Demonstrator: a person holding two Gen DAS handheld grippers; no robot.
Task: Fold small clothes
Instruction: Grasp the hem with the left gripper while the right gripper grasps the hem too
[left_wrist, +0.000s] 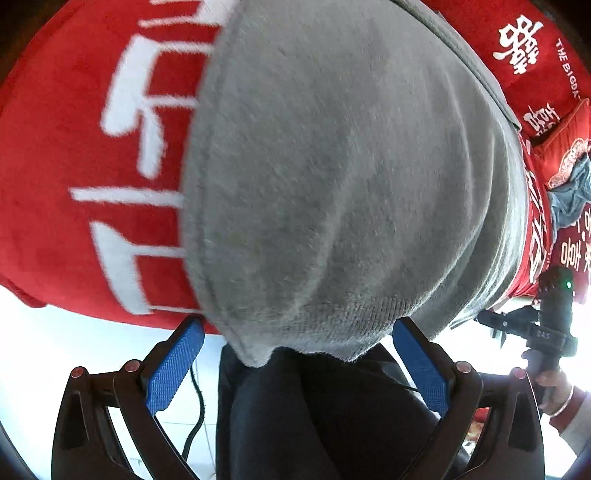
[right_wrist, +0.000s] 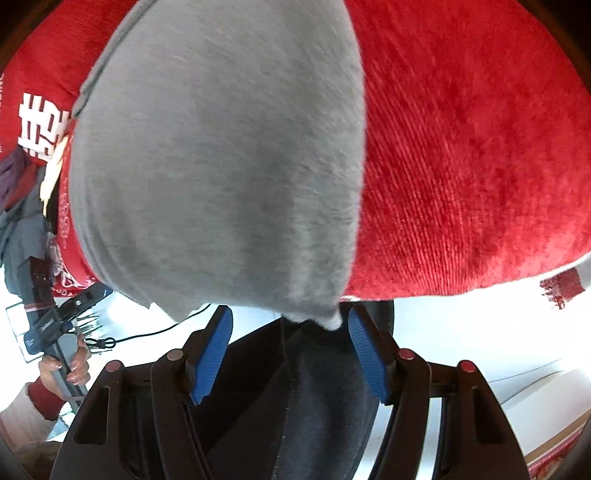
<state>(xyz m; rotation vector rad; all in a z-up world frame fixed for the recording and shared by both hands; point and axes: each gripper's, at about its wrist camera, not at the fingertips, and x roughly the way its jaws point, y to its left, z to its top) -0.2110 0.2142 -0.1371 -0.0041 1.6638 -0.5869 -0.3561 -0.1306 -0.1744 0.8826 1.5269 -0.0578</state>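
A grey knit garment lies spread on a red blanket and fills most of both views. Its near hem hangs over the blanket's edge. My left gripper is open, its blue pads wide apart on either side of the hanging hem, not pressing on it. My right gripper is open too, at the garment's other near corner, which lies close to the tip of the right-hand pad. Each view also catches the other gripper at its edge, held in a hand.
The red blanket bears large white characters. A heap of blue-grey clothes lies at the far side. Below the blanket's edge are the person's dark trousers, a pale floor and a black cable.
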